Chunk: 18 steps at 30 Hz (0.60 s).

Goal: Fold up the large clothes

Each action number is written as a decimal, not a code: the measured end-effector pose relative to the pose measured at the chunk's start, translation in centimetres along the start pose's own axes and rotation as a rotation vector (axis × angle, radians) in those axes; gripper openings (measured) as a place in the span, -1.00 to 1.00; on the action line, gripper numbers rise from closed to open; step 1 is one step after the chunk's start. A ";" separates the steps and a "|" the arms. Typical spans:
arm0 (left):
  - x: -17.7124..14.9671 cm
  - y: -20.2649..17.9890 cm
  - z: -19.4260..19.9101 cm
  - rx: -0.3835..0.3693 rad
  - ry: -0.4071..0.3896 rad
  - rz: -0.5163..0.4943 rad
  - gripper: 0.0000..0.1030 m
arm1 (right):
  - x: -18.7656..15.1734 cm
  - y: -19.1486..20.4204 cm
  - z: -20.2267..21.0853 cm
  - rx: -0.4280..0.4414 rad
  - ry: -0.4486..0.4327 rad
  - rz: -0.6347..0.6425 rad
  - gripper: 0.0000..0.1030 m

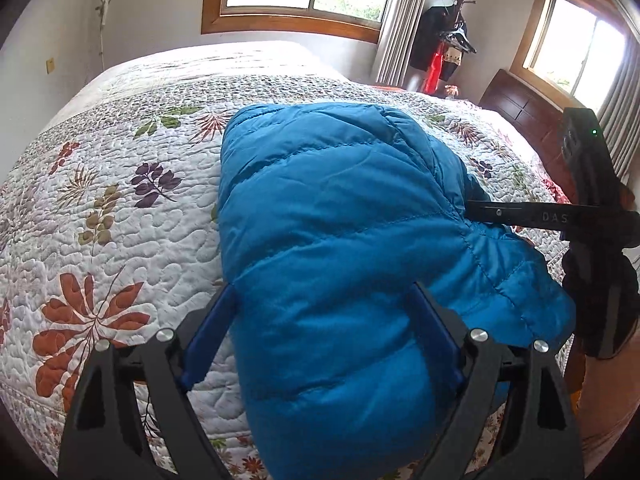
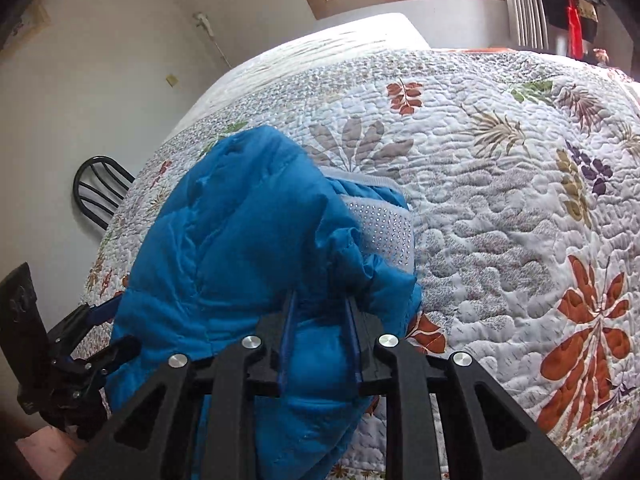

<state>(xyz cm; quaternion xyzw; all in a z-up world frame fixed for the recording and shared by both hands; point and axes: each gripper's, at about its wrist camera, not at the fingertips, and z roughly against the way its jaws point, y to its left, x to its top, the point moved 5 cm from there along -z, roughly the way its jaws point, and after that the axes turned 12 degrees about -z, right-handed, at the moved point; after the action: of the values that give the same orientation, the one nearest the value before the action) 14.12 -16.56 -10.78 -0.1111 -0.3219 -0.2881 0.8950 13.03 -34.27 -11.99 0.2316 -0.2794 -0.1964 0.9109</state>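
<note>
A blue quilted puffer jacket (image 1: 340,208) lies folded in a thick bundle on the floral quilt (image 1: 120,200) of the bed. My left gripper (image 1: 324,292) is open, its blue-padded fingers (image 1: 212,328) wide apart on either side of the near end of the bundle. My right gripper (image 2: 320,300) is shut on a fold of the jacket (image 2: 240,240) at its right side; its black finger (image 1: 516,216) pokes into the fabric in the left wrist view. A grey dotted lining strip (image 2: 380,228) shows at the jacket's edge. The left gripper shows in the right wrist view (image 2: 94,322).
The bed fills most of both views. A coat stand (image 1: 448,40) with dark and red clothes stands at the far right by the curtains. A dark wooden headboard (image 1: 520,108) is at right. A black metal chair (image 2: 100,192) stands beside the bed.
</note>
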 end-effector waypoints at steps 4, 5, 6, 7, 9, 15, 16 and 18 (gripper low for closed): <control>-0.3 -0.1 -0.5 0.011 -0.001 -0.008 0.70 | -0.6 -0.9 -1.0 0.030 0.012 -0.037 -0.59; -0.4 -0.1 -0.6 0.012 -0.001 -0.009 0.71 | -0.7 -1.1 -1.2 0.040 0.016 -0.051 -0.59; -0.4 -0.1 -0.7 0.012 0.001 -0.009 0.72 | -0.7 -1.2 -1.2 0.045 0.017 -0.058 -0.59; -0.4 0.0 -0.8 0.008 0.006 -0.005 0.72 | -0.6 -1.2 -1.1 0.047 0.017 -0.060 -0.59; -0.4 0.4 -0.7 -0.011 0.017 0.008 0.72 | -0.5 -0.8 -0.4 0.043 0.012 -0.062 -0.58; -0.1 3.3 1.7 -0.062 0.007 0.068 0.73 | -0.8 0.3 4.8 0.087 -0.059 -0.072 0.23; 0.0 4.2 2.1 -0.069 0.000 0.082 0.75 | -0.9 0.2 5.5 0.079 -0.067 -0.075 0.27; 0.1 5.9 2.5 -0.097 -0.002 0.125 0.76 | -1.3 -0.4 6.3 0.102 -0.047 -0.103 0.42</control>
<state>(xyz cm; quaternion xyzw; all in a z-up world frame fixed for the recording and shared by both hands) 16.37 -10.87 -8.92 -0.1745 -0.3009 -0.2468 0.9045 8.18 -35.88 -8.10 0.2873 -0.2981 -0.2341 0.8797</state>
